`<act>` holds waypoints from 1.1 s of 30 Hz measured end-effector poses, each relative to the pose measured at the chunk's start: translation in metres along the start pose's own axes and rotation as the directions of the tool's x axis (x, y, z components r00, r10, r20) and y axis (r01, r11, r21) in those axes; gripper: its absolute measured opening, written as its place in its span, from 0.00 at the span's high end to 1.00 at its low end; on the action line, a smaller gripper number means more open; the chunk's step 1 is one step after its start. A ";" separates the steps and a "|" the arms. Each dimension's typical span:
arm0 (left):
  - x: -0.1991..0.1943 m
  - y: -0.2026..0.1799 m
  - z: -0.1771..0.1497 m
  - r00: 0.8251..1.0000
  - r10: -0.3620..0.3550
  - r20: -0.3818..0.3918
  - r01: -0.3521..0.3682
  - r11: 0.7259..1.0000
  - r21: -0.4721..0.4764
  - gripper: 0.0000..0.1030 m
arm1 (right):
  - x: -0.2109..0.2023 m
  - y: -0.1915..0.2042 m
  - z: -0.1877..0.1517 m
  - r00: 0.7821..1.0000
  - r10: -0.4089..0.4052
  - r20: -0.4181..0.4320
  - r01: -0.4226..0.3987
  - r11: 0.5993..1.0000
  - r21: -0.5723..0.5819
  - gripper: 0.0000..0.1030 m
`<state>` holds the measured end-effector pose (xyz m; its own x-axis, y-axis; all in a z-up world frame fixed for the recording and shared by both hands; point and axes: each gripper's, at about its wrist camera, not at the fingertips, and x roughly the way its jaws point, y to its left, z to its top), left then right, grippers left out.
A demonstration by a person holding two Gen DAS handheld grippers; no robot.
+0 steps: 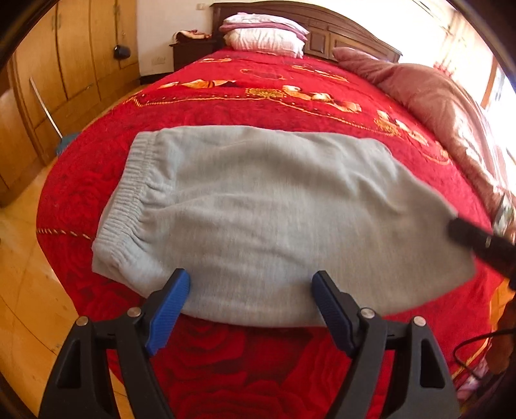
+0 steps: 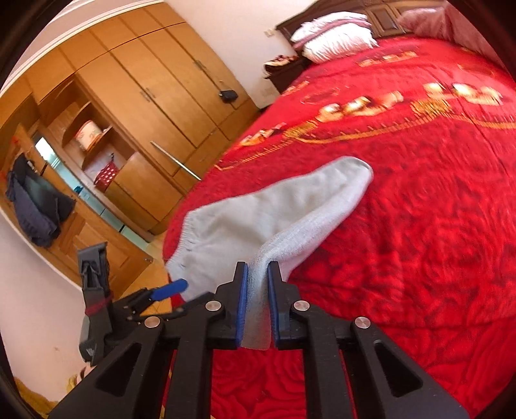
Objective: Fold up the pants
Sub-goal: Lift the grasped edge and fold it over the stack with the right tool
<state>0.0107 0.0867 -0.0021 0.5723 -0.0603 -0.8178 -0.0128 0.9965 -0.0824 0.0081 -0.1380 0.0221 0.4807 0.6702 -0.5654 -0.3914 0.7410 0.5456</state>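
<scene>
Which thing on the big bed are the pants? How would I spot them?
Find the bed with the red flowery blanket. Near its foot end, away from the white pillows, lies one pale grey soft garment, the pants. They are the only grey thing on the red, with a crinkly elastic waistband at one end, and the right tool pinches their other end.

Left wrist view: close above the grey knit pants (image 1: pixel 258 219), facing down the red floral bedspread (image 1: pixel 258 83) toward the dark wooden headboard (image 1: pixel 338 29). Right wrist view: low, tilted, facing leftward. Both share pants, bedspread, wooden wardrobe (image 2: pixel 154 80).
</scene>
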 end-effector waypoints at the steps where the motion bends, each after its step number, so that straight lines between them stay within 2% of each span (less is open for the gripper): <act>1: -0.001 -0.001 0.000 1.000 -0.003 0.002 0.003 1.000 0.004 0.21 | 0.000 0.006 0.004 1.000 0.005 0.004 -0.005 1.000 -0.017 0.87; 7: -0.015 -0.008 -0.005 0.996 -0.077 0.038 0.077 0.997 0.013 0.21 | 0.003 0.032 0.020 0.999 0.032 0.009 -0.031 0.996 -0.084 0.87; 10: -0.014 -0.015 -0.009 0.996 -0.077 0.037 0.076 0.996 0.047 0.21 | 0.007 0.045 0.026 0.999 0.033 0.001 -0.032 0.991 -0.131 0.87; 14: -0.020 -0.005 -0.009 0.994 -0.093 0.064 0.092 0.996 0.012 0.21 | 0.012 0.065 0.036 0.999 0.037 -0.007 -0.038 0.981 -0.191 0.87; 17: -0.030 0.011 -0.008 0.993 -0.069 0.100 0.072 0.997 -0.028 0.21 | 0.017 0.083 0.044 0.998 0.055 -0.019 -0.058 0.971 -0.232 0.88; 22: -0.048 0.055 -0.007 0.988 0.014 0.156 0.009 0.989 -0.148 0.21 | 0.029 0.115 0.052 0.995 0.091 -0.050 -0.103 0.942 -0.320 0.88; 29: -0.061 0.104 -0.017 0.984 0.090 0.153 -0.051 0.970 -0.239 0.21 | 0.075 0.155 0.050 0.982 0.116 -0.150 -0.168 0.900 -0.402 0.88; 33: -0.061 0.125 -0.025 0.984 0.106 0.144 -0.060 0.955 -0.290 0.21 | 0.113 0.170 0.042 0.969 0.105 -0.225 -0.195 0.883 -0.428 0.88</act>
<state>-0.0464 0.2139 0.0232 0.6796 0.0545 -0.7316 -0.2849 0.9386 -0.1947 0.0289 0.0620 0.0766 0.2479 0.7362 -0.6297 -0.7748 0.5409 0.3272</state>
